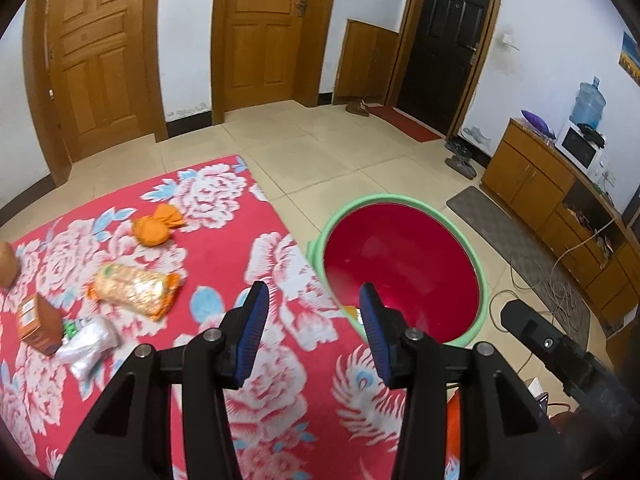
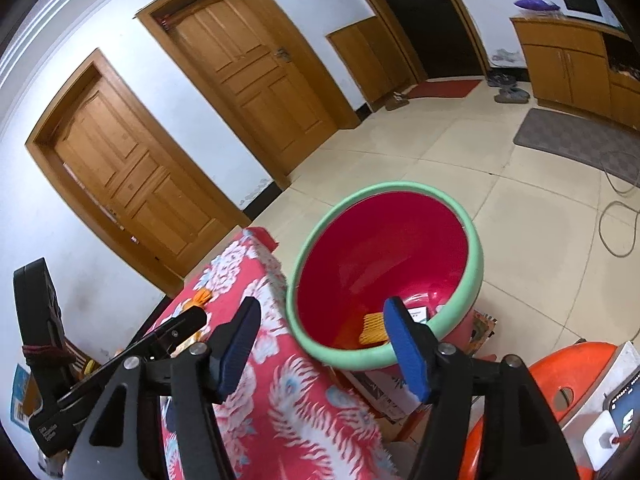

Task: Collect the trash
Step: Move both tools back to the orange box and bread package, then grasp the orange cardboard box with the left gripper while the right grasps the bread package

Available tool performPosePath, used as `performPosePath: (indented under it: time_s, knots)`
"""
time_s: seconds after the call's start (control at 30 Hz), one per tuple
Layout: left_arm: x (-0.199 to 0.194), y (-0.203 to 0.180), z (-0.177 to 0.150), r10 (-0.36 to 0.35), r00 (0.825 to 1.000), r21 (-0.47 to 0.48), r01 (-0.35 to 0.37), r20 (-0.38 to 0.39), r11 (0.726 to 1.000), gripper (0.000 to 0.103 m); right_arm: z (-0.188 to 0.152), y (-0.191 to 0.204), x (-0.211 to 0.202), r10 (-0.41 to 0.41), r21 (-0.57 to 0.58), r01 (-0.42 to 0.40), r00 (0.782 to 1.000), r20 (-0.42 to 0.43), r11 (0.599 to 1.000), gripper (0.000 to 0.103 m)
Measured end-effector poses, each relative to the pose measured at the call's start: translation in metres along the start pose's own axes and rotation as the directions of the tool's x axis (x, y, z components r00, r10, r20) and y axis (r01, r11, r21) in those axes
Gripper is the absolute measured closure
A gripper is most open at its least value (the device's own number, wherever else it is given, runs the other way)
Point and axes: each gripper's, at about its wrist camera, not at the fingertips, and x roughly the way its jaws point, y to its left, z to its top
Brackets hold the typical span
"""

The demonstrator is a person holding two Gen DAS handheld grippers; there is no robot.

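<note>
My left gripper (image 1: 313, 286) stands open and empty over the right edge of a table under a red floral cloth (image 1: 240, 248). On the cloth to its left lie an orange wrapper (image 1: 156, 228), a clear snack bag (image 1: 134, 288), an orange box (image 1: 38, 322) and a crumpled clear wrapper (image 1: 90, 342). A red bucket with a green rim (image 1: 400, 199) stands beside the table. My right gripper (image 2: 322, 302) is open and empty, just before the bucket's rim (image 2: 400, 188). A yellow packet (image 2: 374, 326) and a white item (image 2: 418, 314) lie in the bucket's bottom.
A brown round object (image 1: 6, 264) sits at the cloth's left edge. An orange stool (image 2: 560, 364) with a phone (image 2: 620, 404) is at the right. Cables (image 1: 560, 292) and a grey mat (image 1: 492, 216) lie on the tiled floor before a wooden cabinet (image 1: 532, 176).
</note>
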Motion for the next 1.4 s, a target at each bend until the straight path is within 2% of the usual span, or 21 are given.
performPosePath:
  time_s: [0.53, 0.97, 1.07, 1.3, 1.4]
  knots:
    - [-0.054, 0.088, -0.022, 0.127, 0.991, -0.115, -0.121, 0.04, 0.986, 0.056, -0.025, 0.055, -0.011, 0.063, -0.107, -0.068, 0.997, -0.051, 0.992, 0.035]
    - [-0.072, 0.187, -0.035, 0.306, 0.952, -0.219, -0.294, 0.023, 0.93, 0.055, -0.038, 0.112, 0.007, 0.065, -0.225, -0.087, 0.993, -0.103, 0.97, 0.034]
    - [-0.068, 0.207, -0.038, 0.337, 0.941, -0.24, -0.325, 0.009, 0.915, 0.046, -0.039, 0.126, 0.013, 0.066, -0.254, -0.094, 0.991, -0.117, 0.963, 0.034]
    - [-0.053, 0.238, -0.044, 0.349, 0.937, -0.296, -0.337, -0.015, 0.894, 0.045, -0.044, 0.16, 0.034, 0.059, -0.334, -0.105, 0.988, -0.146, 0.937, 0.033]
    - [-0.044, 0.245, -0.046, 0.327, 0.944, -0.314, -0.321, -0.033, 0.893, 0.045, -0.046, 0.172, 0.049, 0.046, -0.372, -0.108, 0.984, -0.172, 0.922, 0.033]
